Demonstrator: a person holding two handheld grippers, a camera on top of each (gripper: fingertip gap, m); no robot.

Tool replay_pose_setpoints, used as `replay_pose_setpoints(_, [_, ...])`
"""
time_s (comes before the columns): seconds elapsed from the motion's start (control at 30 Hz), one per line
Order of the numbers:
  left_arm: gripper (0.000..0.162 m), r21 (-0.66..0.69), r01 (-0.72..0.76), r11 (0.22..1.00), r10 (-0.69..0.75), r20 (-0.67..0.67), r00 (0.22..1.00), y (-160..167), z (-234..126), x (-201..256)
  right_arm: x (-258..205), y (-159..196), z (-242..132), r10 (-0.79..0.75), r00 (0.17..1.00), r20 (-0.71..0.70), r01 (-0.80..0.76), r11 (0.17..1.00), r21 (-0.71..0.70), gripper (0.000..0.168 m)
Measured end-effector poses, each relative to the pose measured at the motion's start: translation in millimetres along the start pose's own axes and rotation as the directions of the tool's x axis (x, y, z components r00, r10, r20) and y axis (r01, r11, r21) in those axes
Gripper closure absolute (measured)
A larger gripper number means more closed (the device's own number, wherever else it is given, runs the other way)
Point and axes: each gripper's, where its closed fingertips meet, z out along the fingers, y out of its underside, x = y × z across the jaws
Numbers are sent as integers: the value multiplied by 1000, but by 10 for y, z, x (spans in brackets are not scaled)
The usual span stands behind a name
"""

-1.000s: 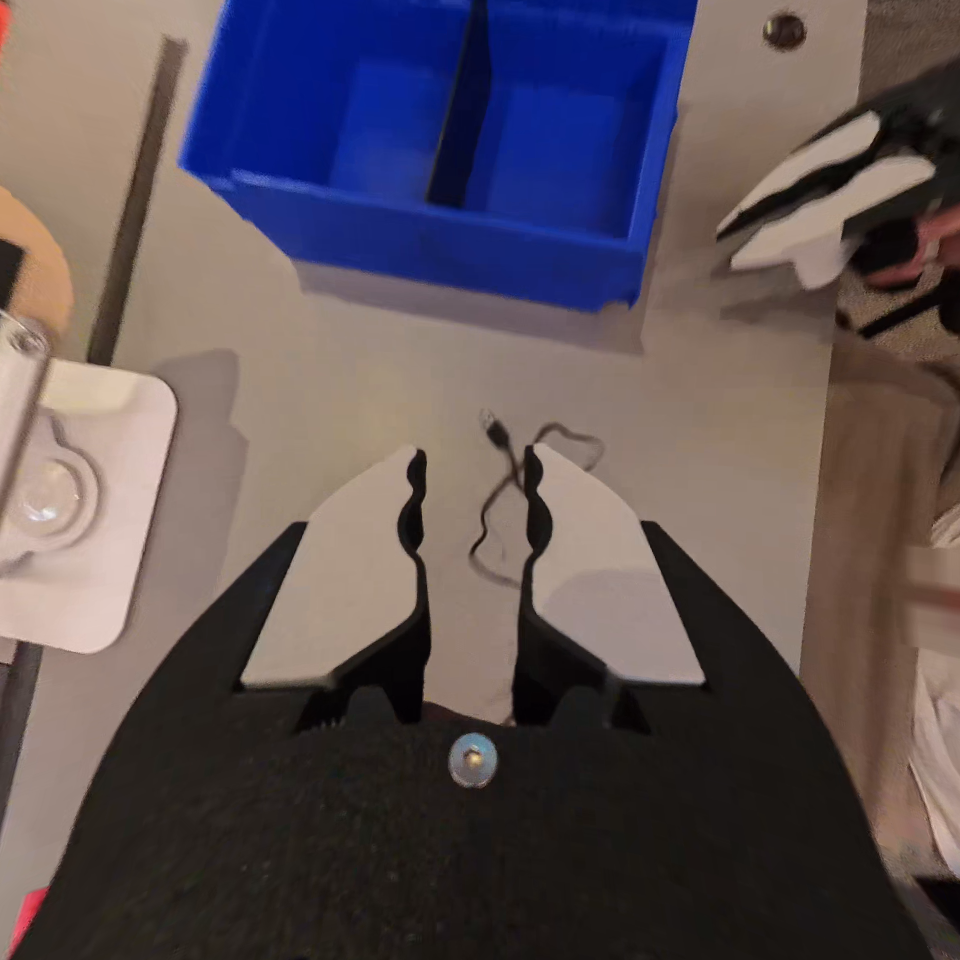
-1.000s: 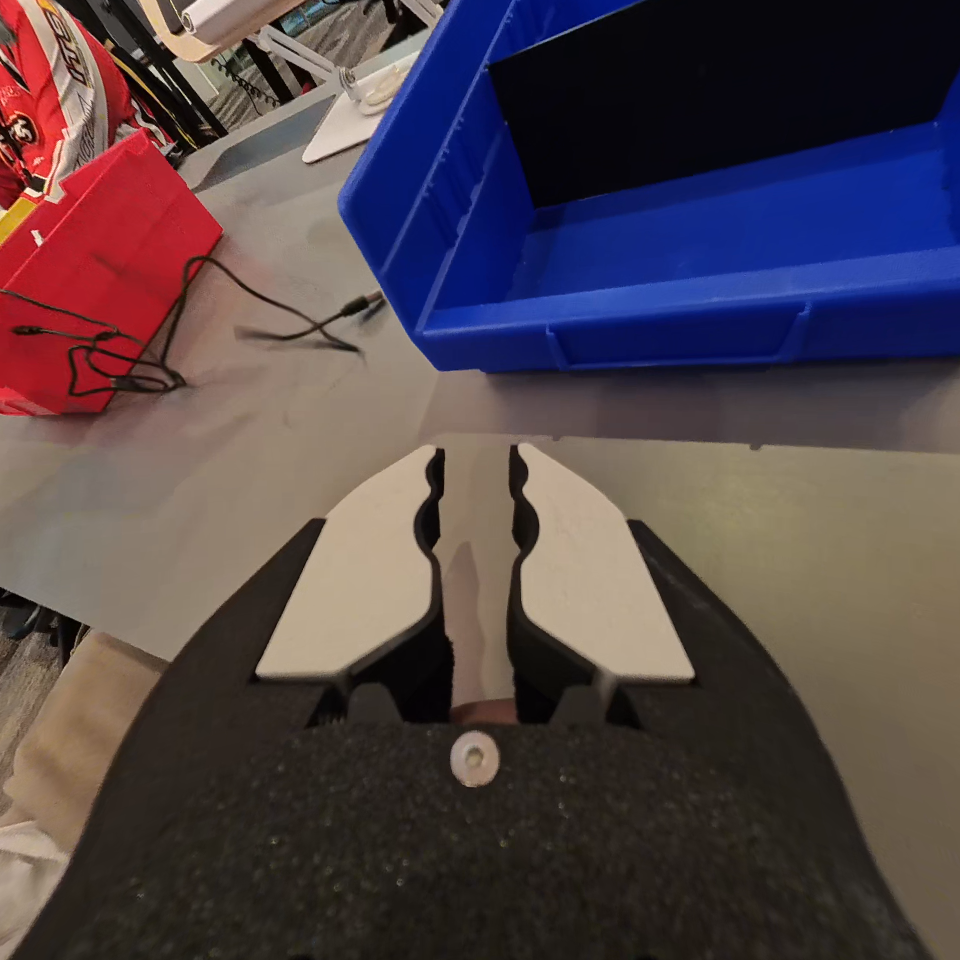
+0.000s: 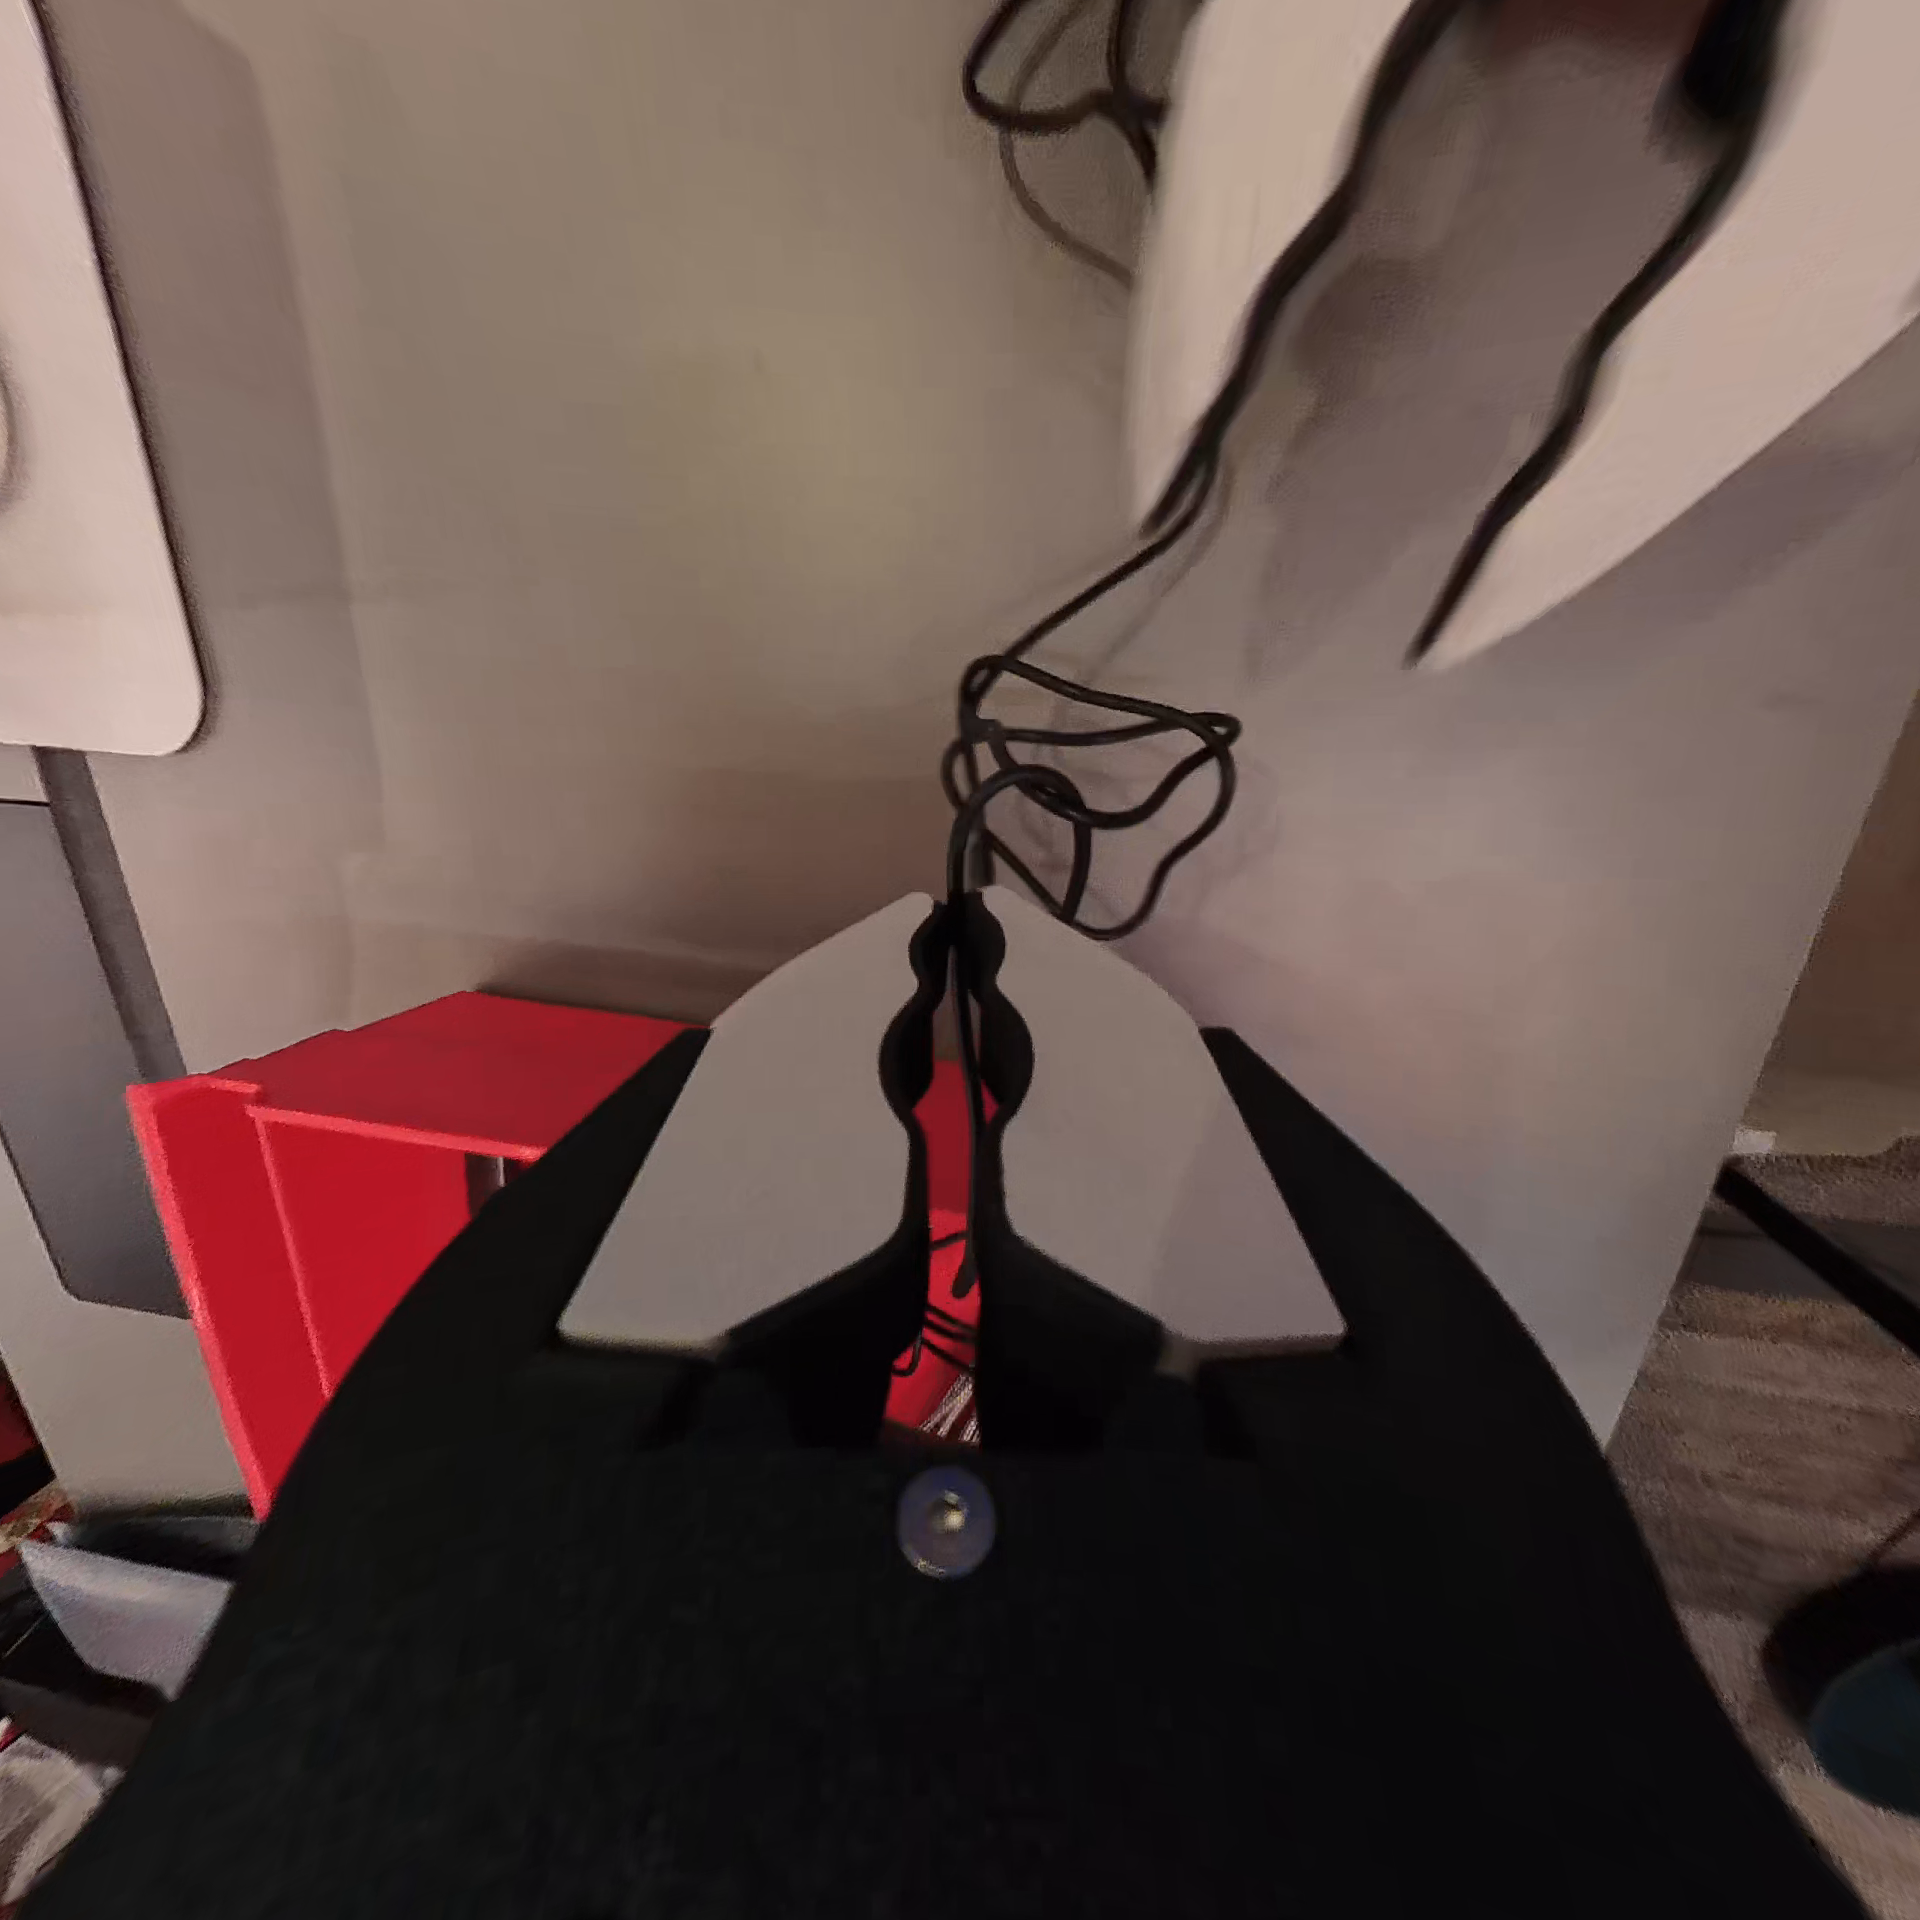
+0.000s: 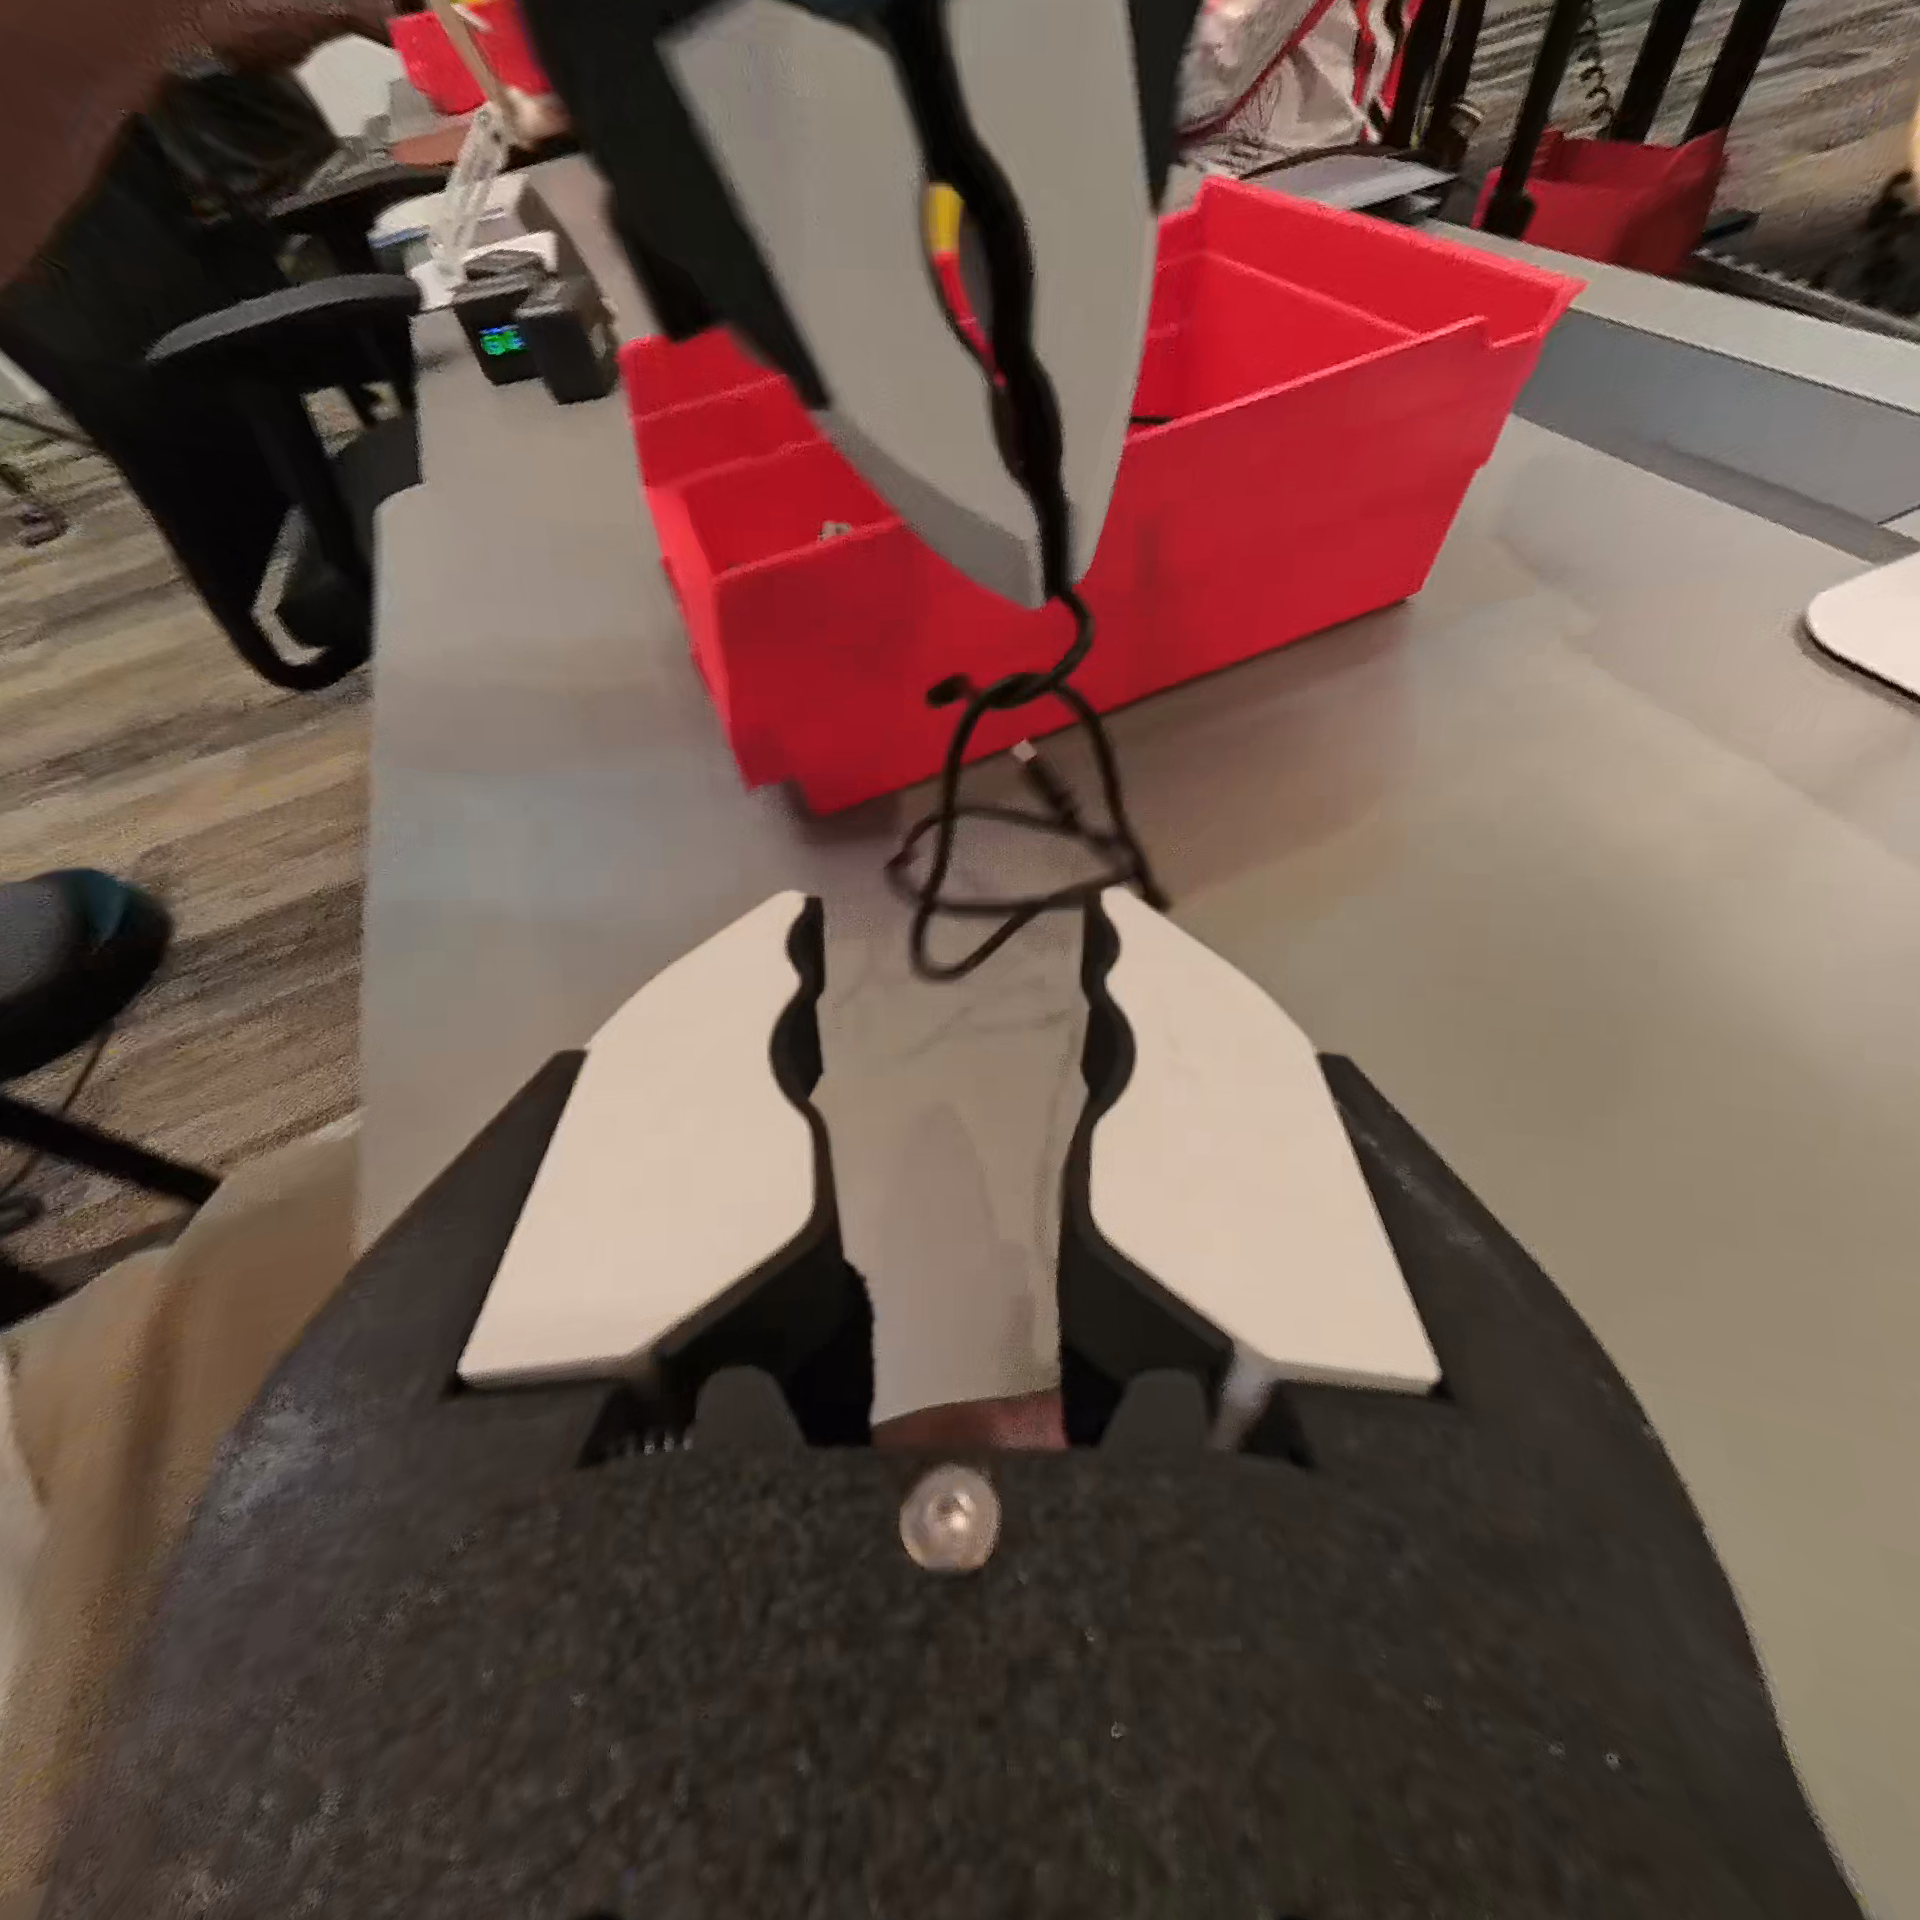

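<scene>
The left gripper (image 3: pixel 958 906) has its jaws pinched on a thin black cable (image 4: pixel 1023 821), lifted just in front of the red bin (image 4: pixel 1278 499); its loops hang to the grey counter (image 4: pixel 1507 935) beside the bin. The right gripper (image 4: pixel 951 914) hovers near those loops, farther from the bin, jaws wide and holding nothing.

left gripper (image 3: pixel 958 902) was open over the black cable (image 3: pixel 1091 790) on the table, now clamped on it w/ loops lifted, dangling. right gripper (image 4: pixel 951 914) jaws wider, now facing red bin (image 4: pixel 1299 488) not blue one.
</scene>
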Motion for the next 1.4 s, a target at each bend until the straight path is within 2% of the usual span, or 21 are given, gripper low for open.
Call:
replay_pose_setpoints(0.07, [160,36,16,999,-17,33,999,-37,-47,-8,123,-26,239,13,998,-60,-13,1000,4,123])
replay_pose_setpoints(0.13, [160,89,44,995,-48,49,998,-80,-98,0,172,-67,343,56,995,-80,-52,998,44,133])
replay_pose_setpoints(0.23, [160,208,98,973,-110,48,993,-197,-194,22,76,-98,376,98,995,-20,-97,993,63,165])
replay_pose_setpoints(0.37, [160,363,172,916,-197,32,980,-406,-296,29,-41,-214,319,35,999,1,-35,995,96,166])
replay_pose_setpoints(0.47, [160,439,204,875,-249,46,967,-473,-407,-35,-70,-97,325,-2,1000,-8,2,1000,26,166])
replay_pose_setpoints(0.6, [160,583,305,753,-327,-71,942,-594,-653,-70,-152,147,355,39,998,48,-35,997,-67,166])
replay_pose_setpoints(0.67, [160,602,332,726,-364,-73,928,-561,-700,-136,-148,158,345,15,999,30,-13,998,-67,166])
replay_pose_setpoints(0.77, [160,569,319,758,-397,15,918,-293,-714,-249,17,274,287,-32,998,-53,23,985,-171,166])
replay_pose_setpoints(0.87, [160,458,323,828,-428,146,892,231,-649,-369,236,398,117,-11,994,-105,-16,968,-251,166])
replay_pose_setpoints(1.03, [160,328,396,858,-475,213,854,1099,-541,-379,600,523,-208,2,977,-212,-69,949,-309,166])
replay_pose_setpoints(1.17, [160,233,476,848,-524,245,815,1626,-254,-453,582,637,-268,25,978,-208,-93,940,-327,166])
replay_pose_setpoints(1.23, [160,104,488,867,-495,306,814,1899,-42,-499,506,713,-253,29,980,-195,-94,937,-338,166])
replay_pose_setpoints(1.3, [159,36,492,870,-482,275,832,1981,122,-434,448,735,-260,20,980,-197,-86,940,-330,166])
replay_pose_setpoints(1.4, [134,149,537,830,-556,153,817,1789,66,-355,346,758,-343,30,980,-194,-93,942,-322,166])
